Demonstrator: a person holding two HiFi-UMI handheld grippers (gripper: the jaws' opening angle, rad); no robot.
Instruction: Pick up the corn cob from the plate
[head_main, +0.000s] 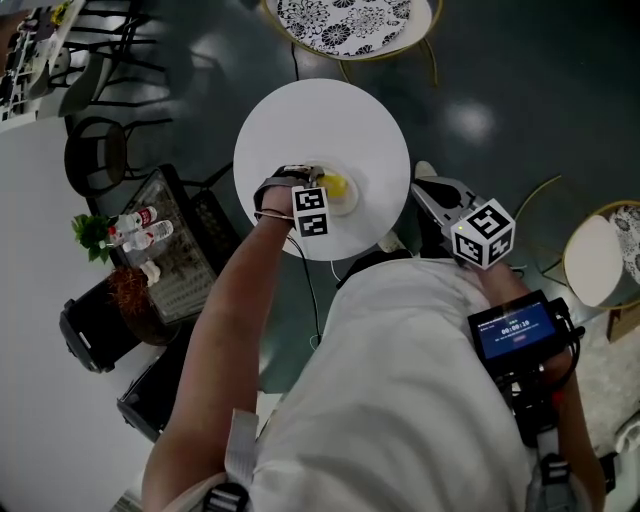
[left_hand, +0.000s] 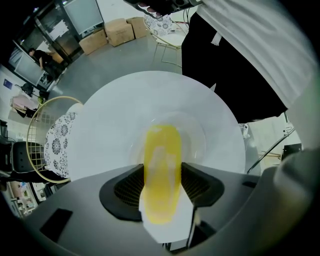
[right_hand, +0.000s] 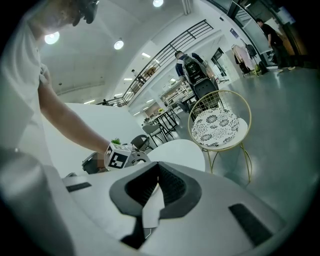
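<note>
Your left gripper (left_hand: 162, 172) pinches the yellow corn cob (left_hand: 163, 145) between its jaws. The cob lies lengthwise along them, its far end over the shallow pale plate (left_hand: 201, 134) on the round white table (left_hand: 100, 120). Whether the cob is lifted or resting cannot be told. Your right gripper (right_hand: 157, 172) hangs beside the table, jaws pressed together with nothing between them.

The person wears a white short-sleeved shirt (head_main: 400, 400) and black trousers (left_hand: 225, 65). The left hand-held gripper (head_main: 322, 186) and right hand-held gripper (head_main: 420, 192) have pale grey shells, black ribbed pads (right_hand: 175, 185) and black-and-white marker cubes (head_main: 485, 233). A blue-lit screen (head_main: 513, 330) sits behind the right one.
</note>
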